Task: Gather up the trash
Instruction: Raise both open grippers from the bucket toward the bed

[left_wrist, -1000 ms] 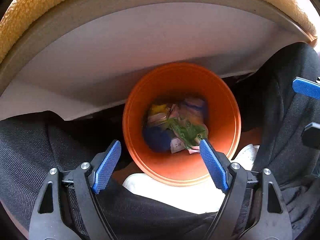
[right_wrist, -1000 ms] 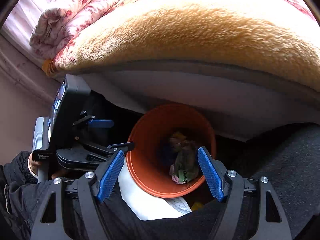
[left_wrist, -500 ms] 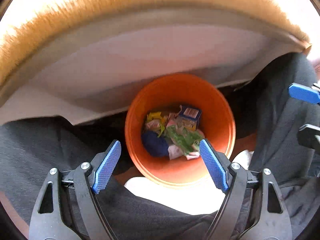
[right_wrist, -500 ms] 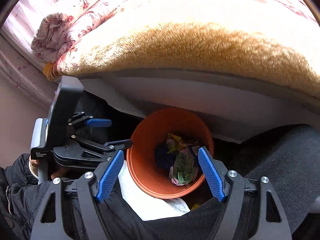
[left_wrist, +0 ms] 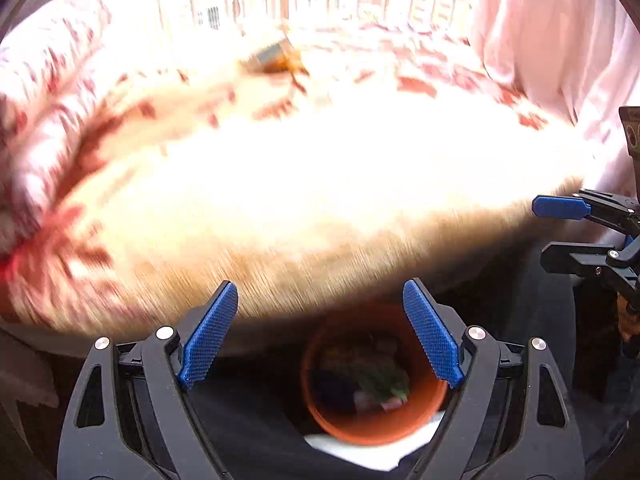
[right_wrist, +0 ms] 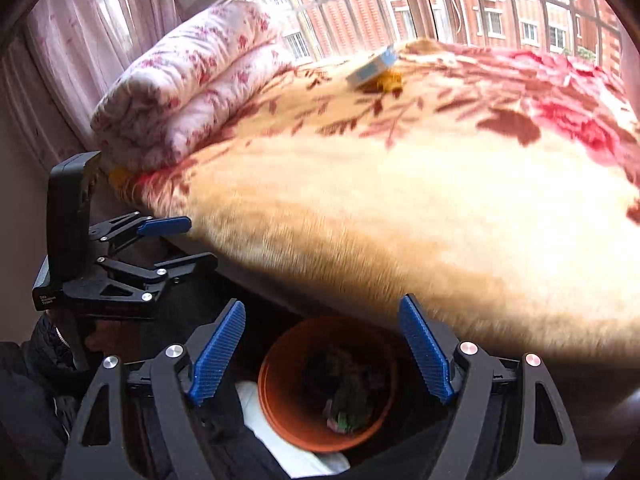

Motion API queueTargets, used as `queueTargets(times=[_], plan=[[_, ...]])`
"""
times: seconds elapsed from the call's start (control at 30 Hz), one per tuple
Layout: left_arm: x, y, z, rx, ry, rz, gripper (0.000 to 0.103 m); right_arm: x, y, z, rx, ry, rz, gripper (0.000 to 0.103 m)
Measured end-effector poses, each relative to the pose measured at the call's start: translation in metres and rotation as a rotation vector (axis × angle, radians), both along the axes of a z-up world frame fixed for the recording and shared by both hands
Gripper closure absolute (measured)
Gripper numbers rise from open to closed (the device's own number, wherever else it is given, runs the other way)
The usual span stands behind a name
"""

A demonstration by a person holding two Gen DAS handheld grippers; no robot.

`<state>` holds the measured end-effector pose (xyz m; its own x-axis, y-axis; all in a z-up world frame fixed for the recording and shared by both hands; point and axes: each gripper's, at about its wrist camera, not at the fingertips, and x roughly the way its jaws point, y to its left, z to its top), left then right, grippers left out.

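Both grippers, left [left_wrist: 320, 332] and right [right_wrist: 322, 346], opening, fingers apart, nothing between. Bin [right_wrist: 328, 384] below holds wrappers. Box [right_wrist: 374, 66] on bed [right_wrist: 400, 200], probably next trash.

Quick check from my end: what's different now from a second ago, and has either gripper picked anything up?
Both views have swung up from the orange bin to the bed's floral blanket, where a small blue-and-white box lies. The left gripper and right gripper hold nothing, and their jaws are opening. The wrappers remain in the bin, which has not moved.
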<state>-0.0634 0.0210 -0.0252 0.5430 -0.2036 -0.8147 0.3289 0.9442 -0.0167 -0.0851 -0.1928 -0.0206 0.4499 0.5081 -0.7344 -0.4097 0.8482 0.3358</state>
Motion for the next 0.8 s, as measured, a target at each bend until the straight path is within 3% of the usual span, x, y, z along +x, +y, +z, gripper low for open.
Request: queueTargets(times=[0.13,0.37,0.6,0.8], plan=[[0.026,0.002,0.019,-0.012,-0.058,0.047,0.016,0.030,-0.004,0.021,-0.017,-0.061,-0.025,0.021],[0.081,0.000,0.044,0.048,-0.196,0.129,0.011,0.085,-0.005,0.050,-0.057,-0.157,-0.072,0.011],[0.143,-0.001,0.038,0.052,-0.209,0.154,0.011,0.148,0.009,0.059,-0.124,-0.207,-0.076,0.010],[0.199,0.010,0.030,-0.014,-0.184,0.220,0.011,0.214,0.029,0.055,-0.160,-0.203,-0.068,0.009]])
